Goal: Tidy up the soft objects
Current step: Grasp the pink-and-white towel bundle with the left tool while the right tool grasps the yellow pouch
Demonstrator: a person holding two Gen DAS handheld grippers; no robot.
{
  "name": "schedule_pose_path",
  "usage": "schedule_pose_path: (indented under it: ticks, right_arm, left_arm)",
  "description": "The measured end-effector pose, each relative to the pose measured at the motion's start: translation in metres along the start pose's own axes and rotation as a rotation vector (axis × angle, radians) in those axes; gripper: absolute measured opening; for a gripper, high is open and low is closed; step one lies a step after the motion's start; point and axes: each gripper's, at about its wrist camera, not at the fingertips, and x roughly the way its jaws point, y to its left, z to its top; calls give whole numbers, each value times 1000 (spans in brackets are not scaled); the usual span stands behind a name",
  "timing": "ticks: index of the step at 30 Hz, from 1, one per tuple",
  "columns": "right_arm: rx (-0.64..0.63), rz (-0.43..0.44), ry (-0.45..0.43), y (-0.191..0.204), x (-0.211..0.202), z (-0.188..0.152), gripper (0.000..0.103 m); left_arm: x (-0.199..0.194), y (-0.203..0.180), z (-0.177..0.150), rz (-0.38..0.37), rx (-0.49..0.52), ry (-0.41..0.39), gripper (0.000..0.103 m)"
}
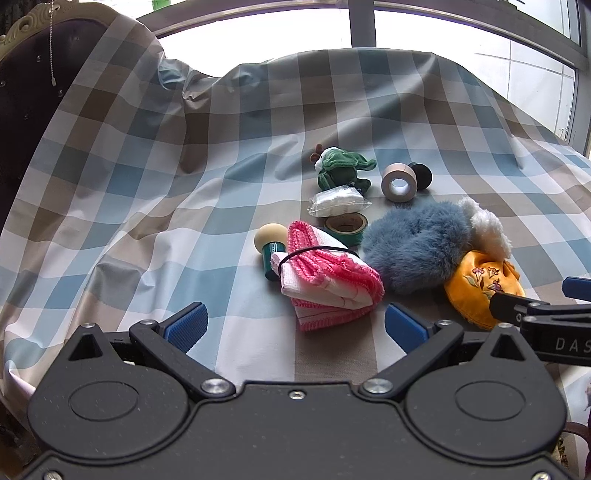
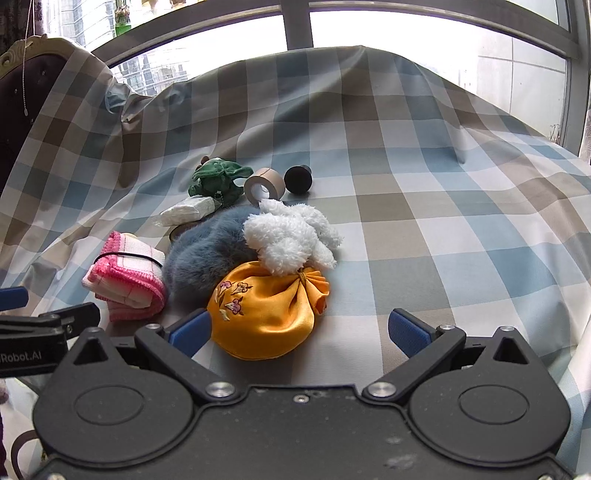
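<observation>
Both my left gripper (image 1: 295,326) and right gripper (image 2: 299,330) are wide apart and hold nothing. The yellow pouch (image 2: 266,314) lies at 11 o'clock, touching my left pad. It looks light, slippery satin; I would pinch its tied neck (image 2: 306,278).

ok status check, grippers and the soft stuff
Left gripper and right gripper open, empty. Pink cloth, yellow pouch untouched. Nothing blocking.

Looks like someone's home: a checked tablecloth (image 1: 258,122) draped over the bench, a carved upholstered chair (image 1: 22,74) at the left, big window (image 2: 295,22) behind with apartment towers (image 2: 155,74) outside.
</observation>
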Motion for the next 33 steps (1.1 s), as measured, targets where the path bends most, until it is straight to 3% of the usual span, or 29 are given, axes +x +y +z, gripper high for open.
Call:
schedule_pose_path:
  ticks: [15, 19, 22, 33]
  right_arm:
    - [-56, 31, 16, 12, 35, 8, 102]
    - [-39, 58, 13, 7, 43, 10, 102]
    - [-31, 25, -1, 5, 50, 10, 102]
    - [-8, 34, 45, -4, 66, 7, 103]
  left_arm:
    - [26, 2, 15, -39, -42, 21, 99]
    - [37, -6, 17, -41, -27, 12, 99]
    - [47, -10, 19, -32, -15, 18, 99]
    - [76, -26, 14, -12, 30, 35, 101]
